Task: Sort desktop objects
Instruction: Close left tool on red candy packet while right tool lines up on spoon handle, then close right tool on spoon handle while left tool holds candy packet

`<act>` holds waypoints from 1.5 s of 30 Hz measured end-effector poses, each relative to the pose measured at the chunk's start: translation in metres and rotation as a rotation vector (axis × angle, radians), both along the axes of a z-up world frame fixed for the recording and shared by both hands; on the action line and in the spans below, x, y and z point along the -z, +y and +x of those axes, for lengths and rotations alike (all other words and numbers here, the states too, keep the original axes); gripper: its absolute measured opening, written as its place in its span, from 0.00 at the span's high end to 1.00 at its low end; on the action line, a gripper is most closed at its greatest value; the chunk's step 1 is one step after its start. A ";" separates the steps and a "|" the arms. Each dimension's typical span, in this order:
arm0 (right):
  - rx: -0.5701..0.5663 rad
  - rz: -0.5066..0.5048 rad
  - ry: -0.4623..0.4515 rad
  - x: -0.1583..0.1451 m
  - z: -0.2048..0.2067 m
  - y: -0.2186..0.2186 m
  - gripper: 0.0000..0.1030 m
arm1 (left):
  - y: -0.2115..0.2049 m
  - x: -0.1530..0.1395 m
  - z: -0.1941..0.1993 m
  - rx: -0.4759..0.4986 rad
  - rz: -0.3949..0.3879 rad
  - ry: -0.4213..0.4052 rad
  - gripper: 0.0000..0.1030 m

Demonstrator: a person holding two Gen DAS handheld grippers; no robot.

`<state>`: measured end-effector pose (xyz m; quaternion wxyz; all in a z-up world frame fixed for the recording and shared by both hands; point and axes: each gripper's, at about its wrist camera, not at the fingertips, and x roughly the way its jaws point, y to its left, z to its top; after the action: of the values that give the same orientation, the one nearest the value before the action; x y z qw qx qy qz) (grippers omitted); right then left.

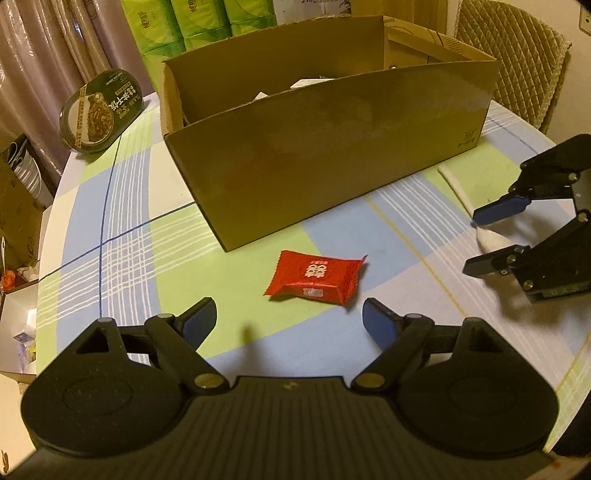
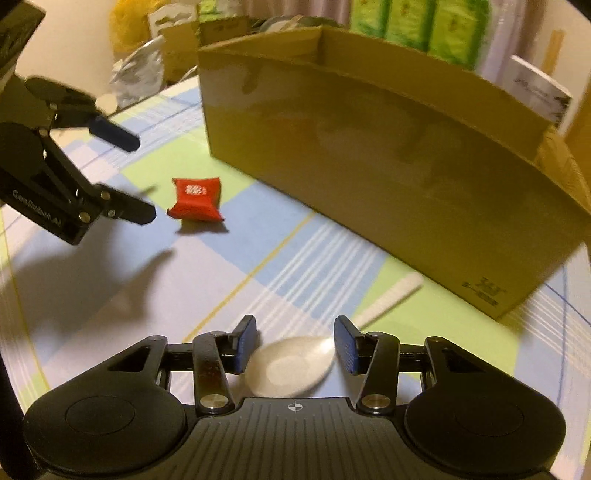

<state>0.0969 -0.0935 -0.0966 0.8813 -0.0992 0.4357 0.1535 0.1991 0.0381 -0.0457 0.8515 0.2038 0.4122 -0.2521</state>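
A red snack packet [image 1: 317, 277] lies on the checked tablecloth in front of a tall open cardboard box [image 1: 332, 155]. My left gripper [image 1: 290, 321] hovers just short of the packet, open and empty. It also shows at the left of the right wrist view, left gripper [image 2: 142, 177], beside the packet [image 2: 195, 199]. A white ceramic spoon [image 2: 291, 365] lies near the box [image 2: 369, 166], its handle pointing toward the box corner. My right gripper [image 2: 295, 347] straddles the spoon's bowl with its pads close on either side, and I see no firm press. The spoon [image 1: 493, 242] sits between the right gripper [image 1: 472, 243] fingers.
A dark green oval food tub [image 1: 99, 110] leans at the table's far left edge. Green tissue packs [image 1: 192, 22] stand behind the box, and a quilted chair [image 1: 517, 55] is at the back right. White items lie inside the box. The round table's edge curves close on the left.
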 end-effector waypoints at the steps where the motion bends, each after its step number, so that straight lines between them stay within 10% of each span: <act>1: 0.014 0.012 -0.006 -0.003 -0.004 -0.002 0.56 | 0.000 0.000 0.000 0.000 -0.003 0.003 0.19; 7: 0.122 0.070 -0.037 -0.015 -0.025 -0.012 0.39 | 0.000 0.005 0.001 -0.030 -0.006 0.017 0.18; 24: 0.210 0.130 -0.022 -0.014 -0.029 -0.037 0.35 | -0.022 0.035 0.043 0.022 -0.032 0.067 0.16; 31: 0.235 0.149 -0.018 -0.013 -0.027 -0.041 0.35 | -0.024 0.033 0.046 0.032 -0.088 0.103 0.51; 45: 0.321 0.208 -0.003 -0.012 -0.028 -0.029 0.35 | -0.026 0.027 -0.018 0.059 -0.047 0.133 0.52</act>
<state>0.0684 -0.1228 -0.0847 0.9005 0.0630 0.4267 0.0548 0.1807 0.0125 -0.0725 0.8191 0.1786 0.4556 -0.2994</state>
